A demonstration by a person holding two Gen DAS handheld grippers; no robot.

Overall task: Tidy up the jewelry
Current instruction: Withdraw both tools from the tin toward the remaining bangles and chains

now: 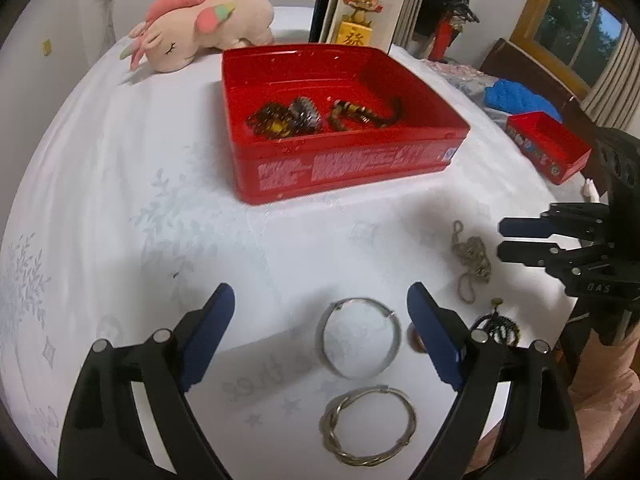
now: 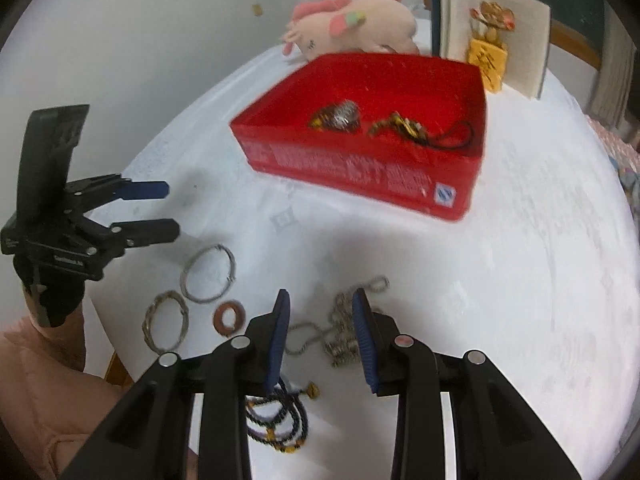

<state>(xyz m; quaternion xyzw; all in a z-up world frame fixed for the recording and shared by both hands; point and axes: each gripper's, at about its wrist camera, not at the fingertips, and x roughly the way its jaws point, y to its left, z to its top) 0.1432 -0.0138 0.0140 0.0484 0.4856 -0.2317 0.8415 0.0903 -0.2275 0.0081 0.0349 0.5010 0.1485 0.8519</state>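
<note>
Left claw (image 1: 320, 300) over bangle (image 1: 357, 337)

Both views are fisheye, each looking steeply down and forward along its own gripper's fingers at the white tablecloth (image 1: 120, 184) from close above. The left wrist view faces the red tin (image 1: 344, 160) at upper centre; the right gripper (image 1: 500, 238) enters at its right edge. The right wrist view is blurrier, with the left gripper (image 2: 172, 210) at its left edge. Both share the tin, plain bangle (image 1: 358, 338), twisted bangle (image 1: 368, 426) and plush toy (image 1: 200, 28).
</note>
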